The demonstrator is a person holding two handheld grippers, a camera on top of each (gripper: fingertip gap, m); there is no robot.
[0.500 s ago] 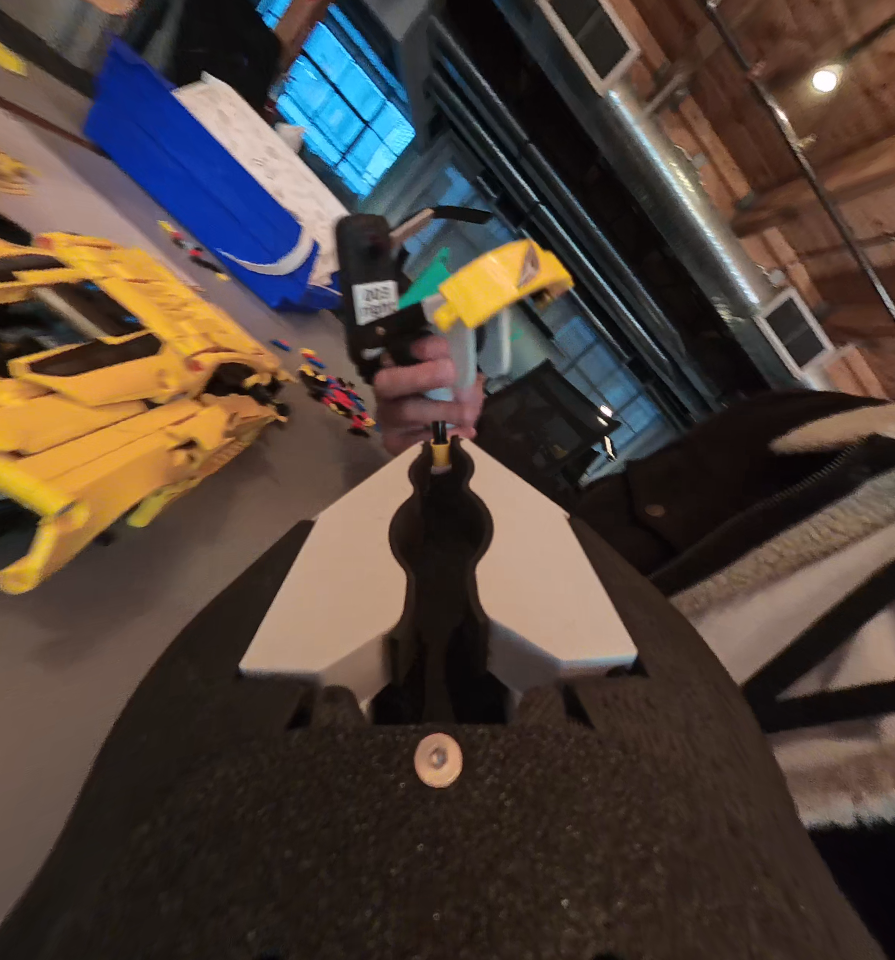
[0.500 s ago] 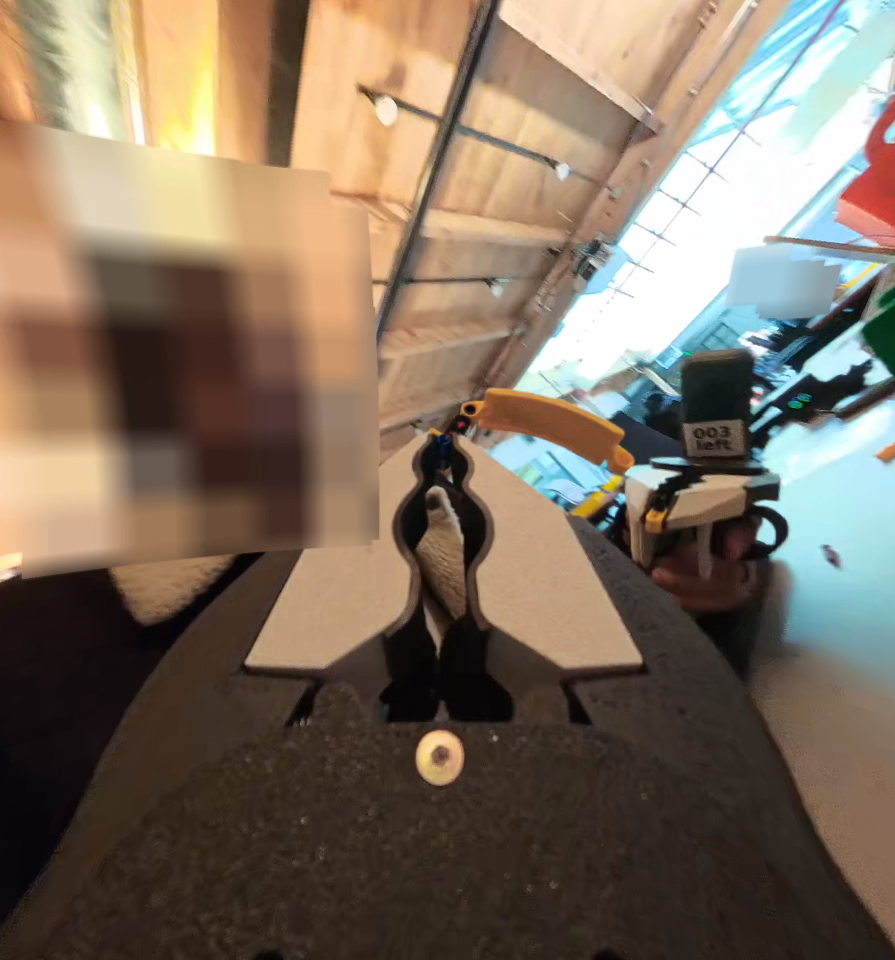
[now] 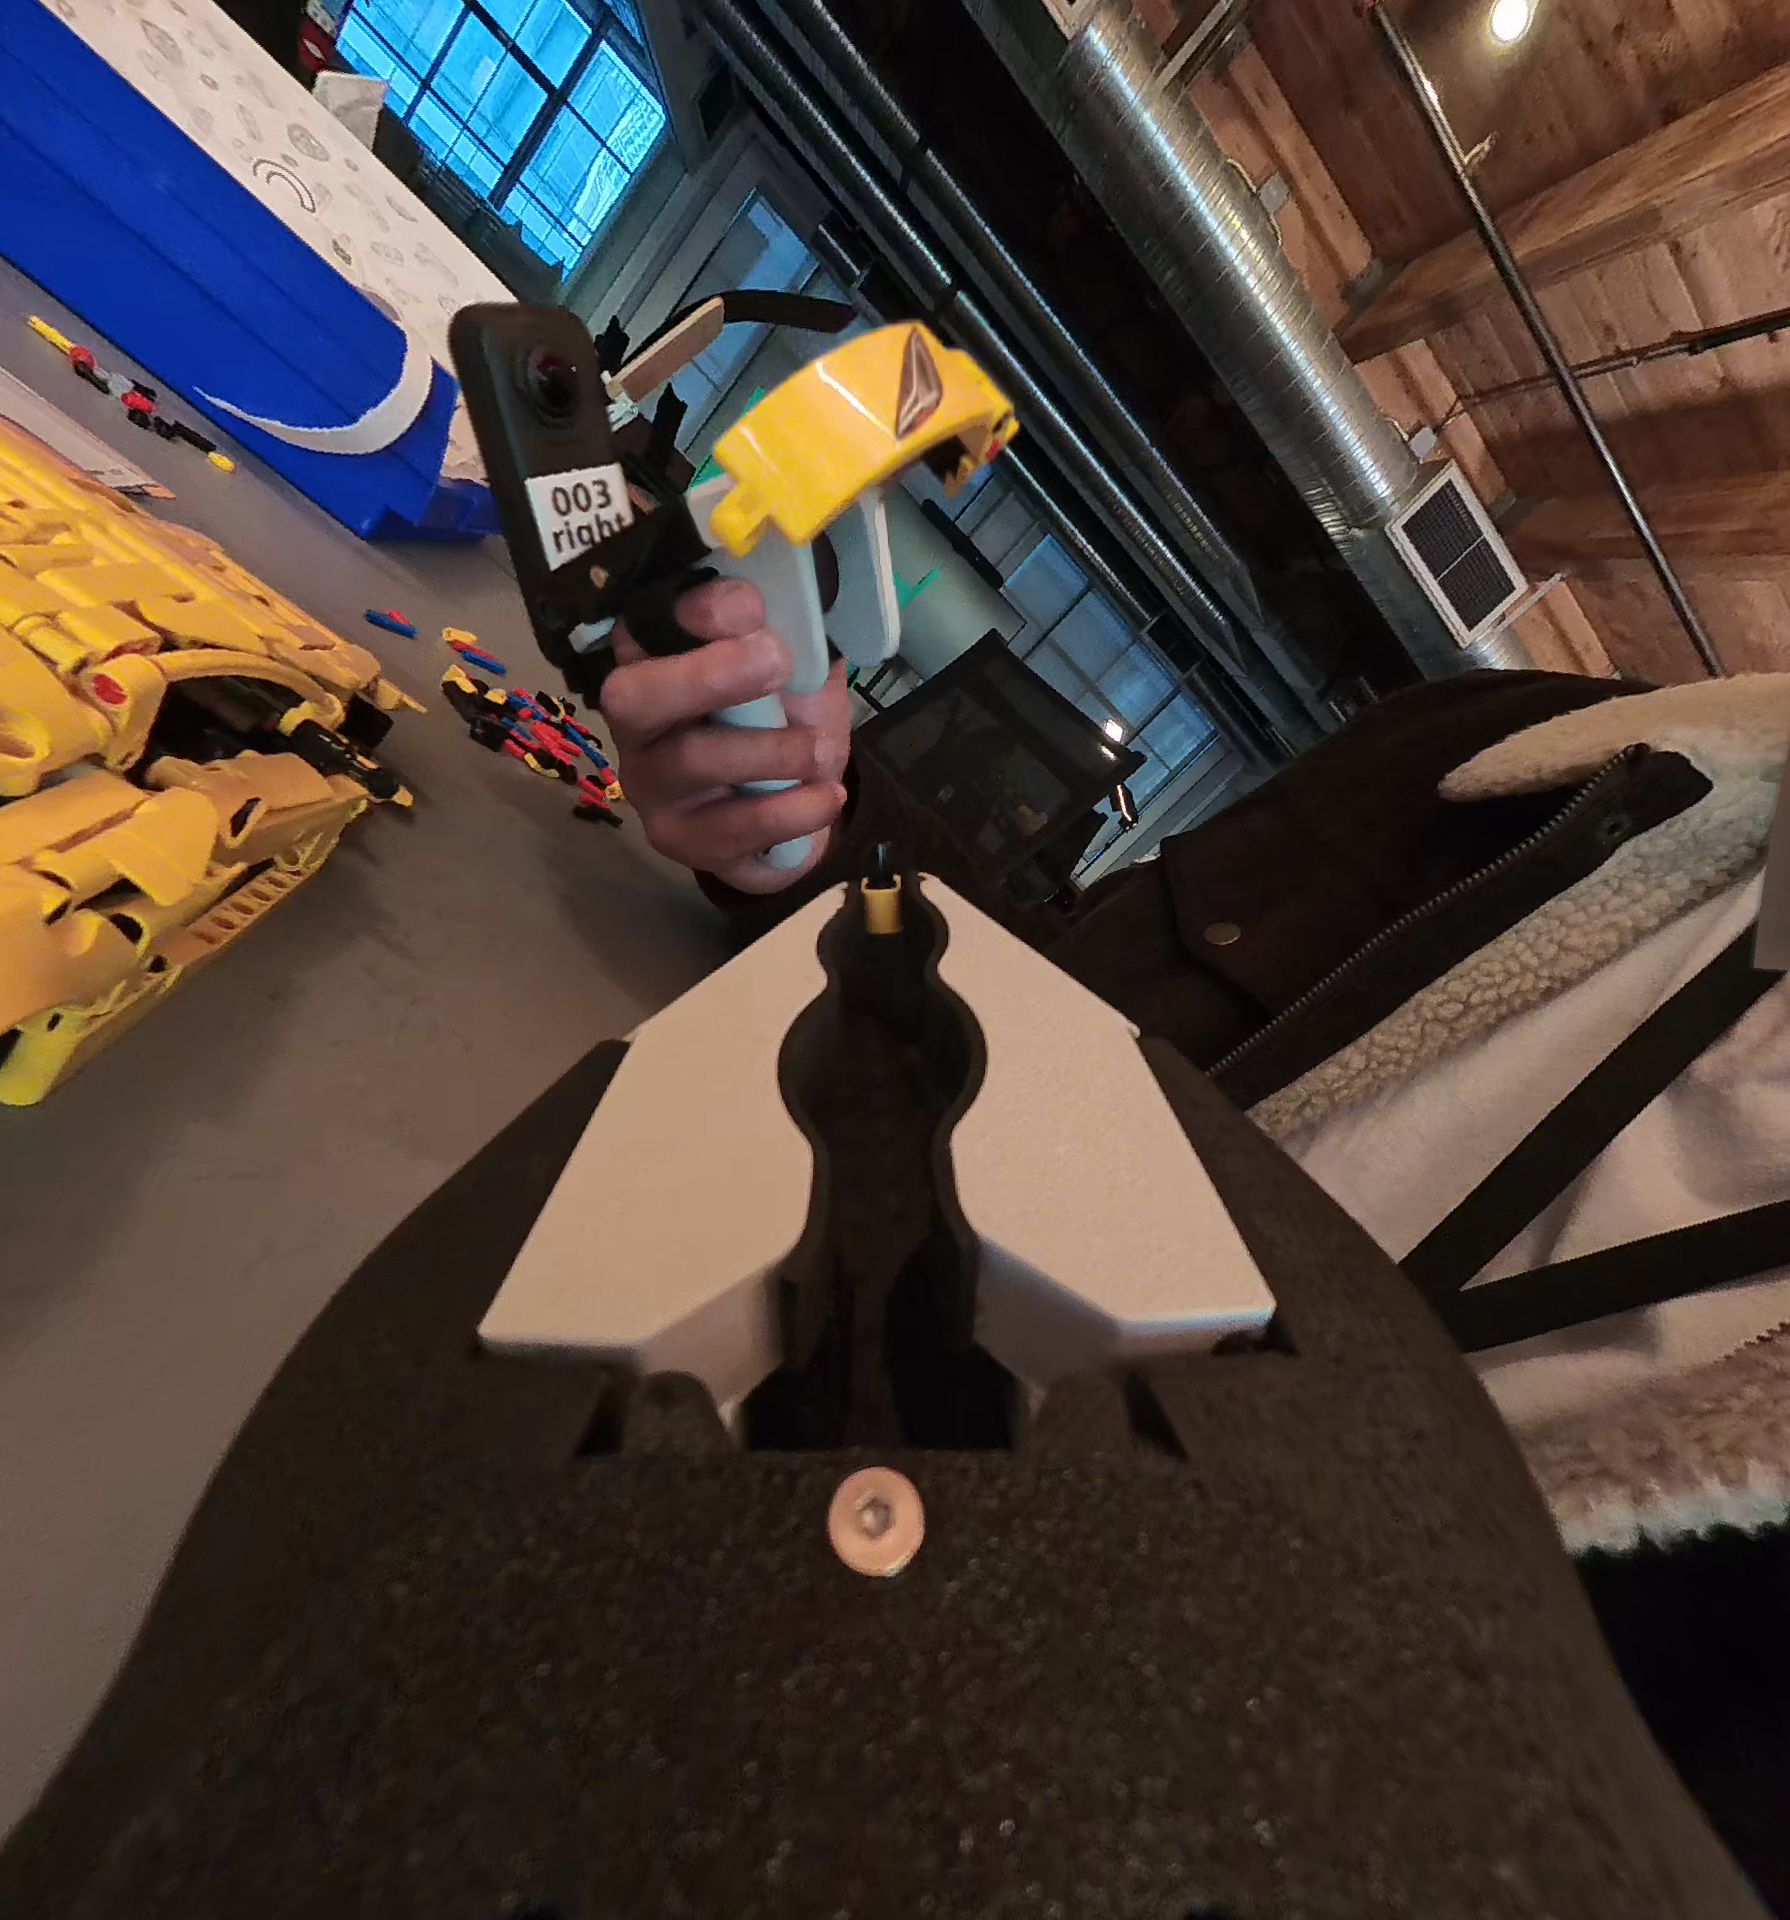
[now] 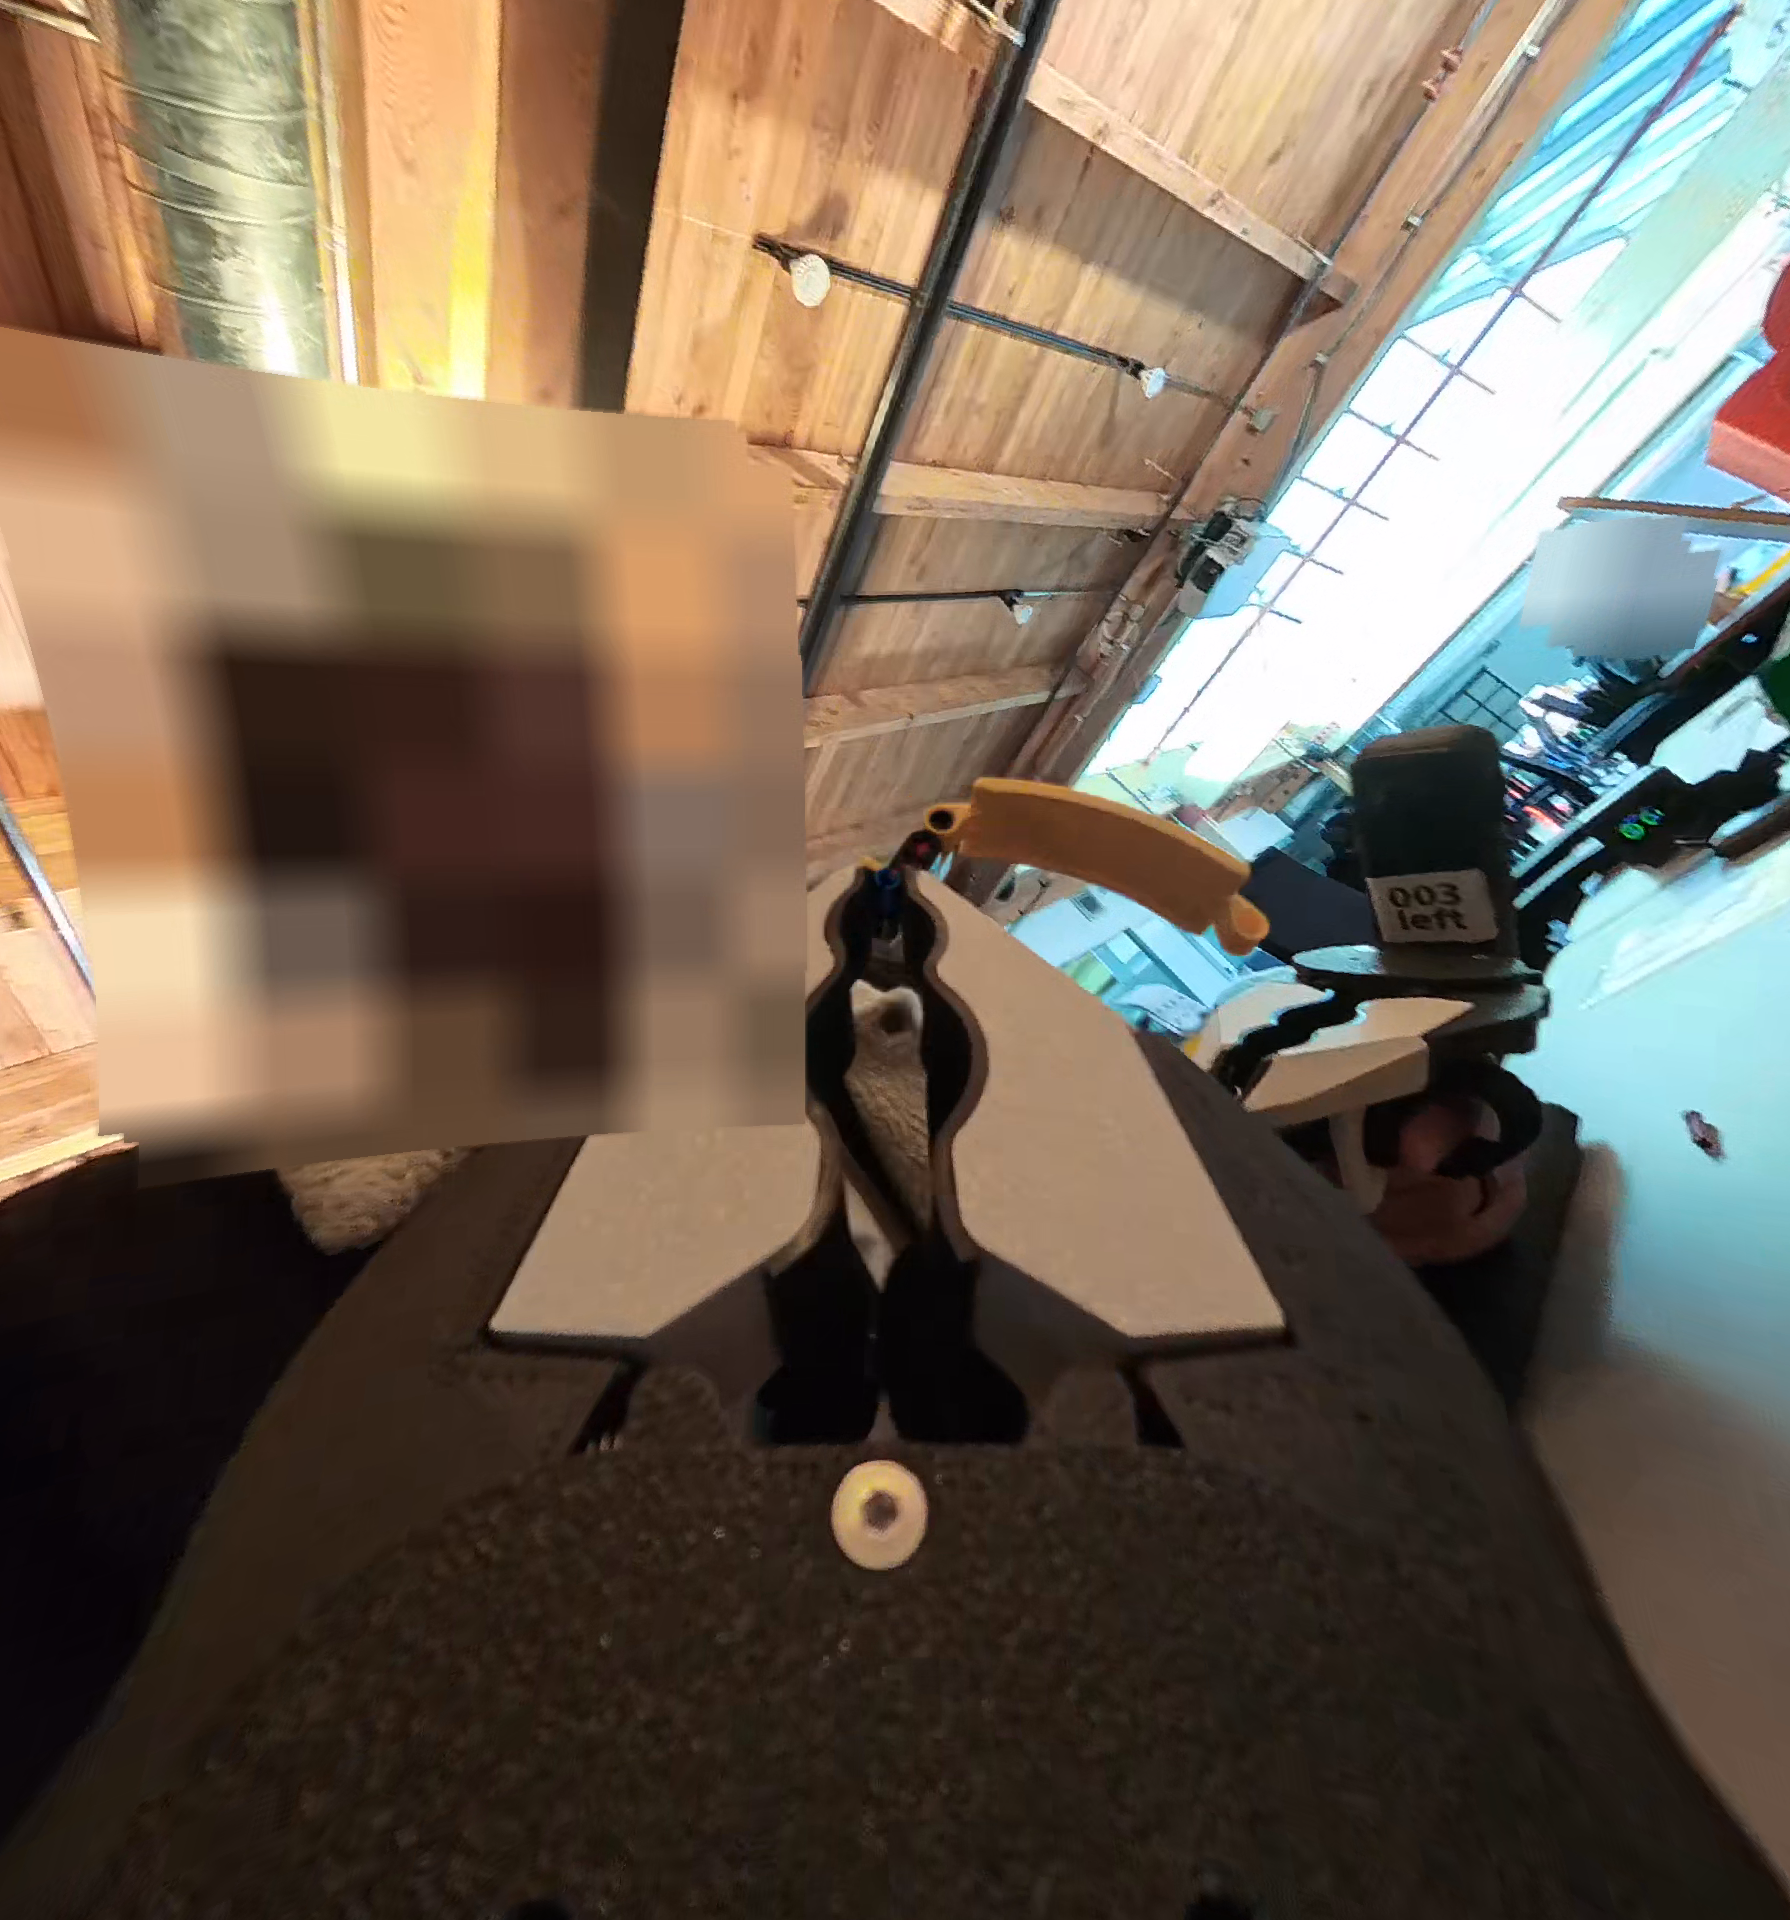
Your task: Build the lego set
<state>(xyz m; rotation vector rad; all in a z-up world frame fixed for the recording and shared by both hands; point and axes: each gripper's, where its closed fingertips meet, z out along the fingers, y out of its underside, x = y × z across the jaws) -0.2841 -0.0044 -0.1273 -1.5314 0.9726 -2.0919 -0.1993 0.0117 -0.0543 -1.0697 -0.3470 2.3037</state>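
Lego pieces sit pinched in both of our claws, lifted off the table. Our left gripper point(image 3: 878, 906) has its fingers pressed together on a small yellow connector point(image 3: 878, 902) with a thin black pin poking from its far end; half a second ago it held the same piece the same way. Our right gripper point(image 4: 886, 894) is clamped on a tiny blue pin point(image 4: 883, 881) at its tips, and a curved yellow panel point(image 4: 1099, 847) hangs off that pin, swinging out to the right. Seen from the left wrist view, that panel point(image 3: 860, 436) rides above the right gripper's white fingers, with our right hand point(image 3: 730, 743) wrapped around the handle; it looms nearer and sharper than before, so the two tools have drawn closer. From the right wrist view, the left gripper point(image 4: 1255, 1049) now sits just beyond the panel's far end, held by our left hand point(image 4: 1431, 1184). Further out, the big yellow lego car point(image 3: 132, 727) lies on the grey table point(image 3: 299, 1143), with a scatter of loose pieces point(image 3: 538, 717) in red, blue and black just beside its nose. Behind those stands a blue box point(image 3: 174, 260). A dark jacket with fleece lining point(image 3: 1493, 935) fills the right side.
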